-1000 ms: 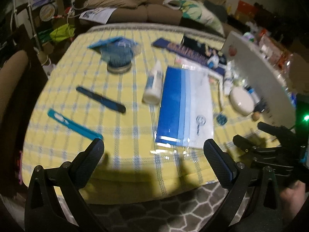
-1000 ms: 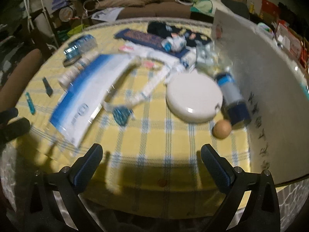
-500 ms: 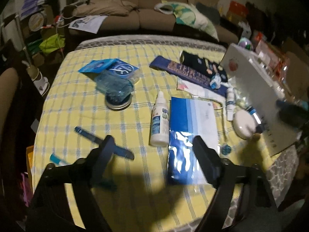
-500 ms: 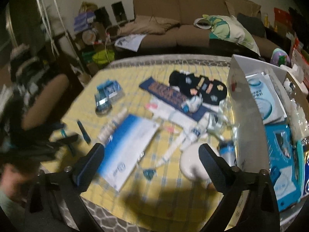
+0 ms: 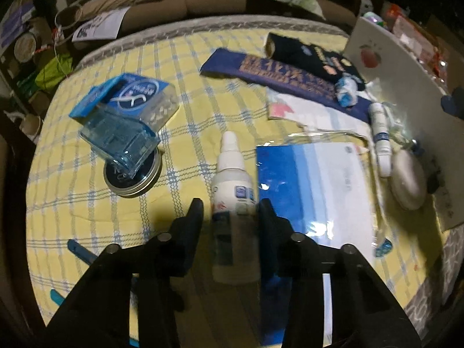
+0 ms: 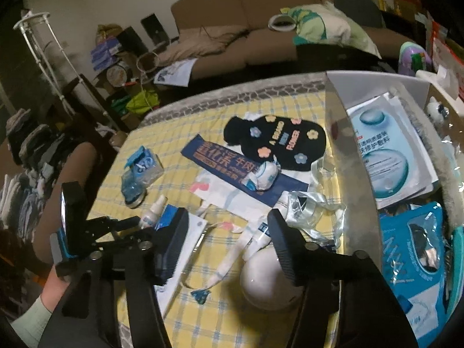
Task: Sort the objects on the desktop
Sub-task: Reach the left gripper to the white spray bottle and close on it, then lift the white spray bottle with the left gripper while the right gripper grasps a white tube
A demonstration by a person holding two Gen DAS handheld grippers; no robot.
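The left tool (image 5: 230,208) is closing around the white dropper bottle (image 5: 233,179), which is lying on the yellow checked desk (image 5: 87,203) just left of the blue-and-white packet (image 5: 313,191); the pads are not yet pressing on it. The right tool (image 6: 226,226) is closing with nothing gripped, hanging above the white round case (image 6: 261,287) beside the white storage box (image 6: 348,174).
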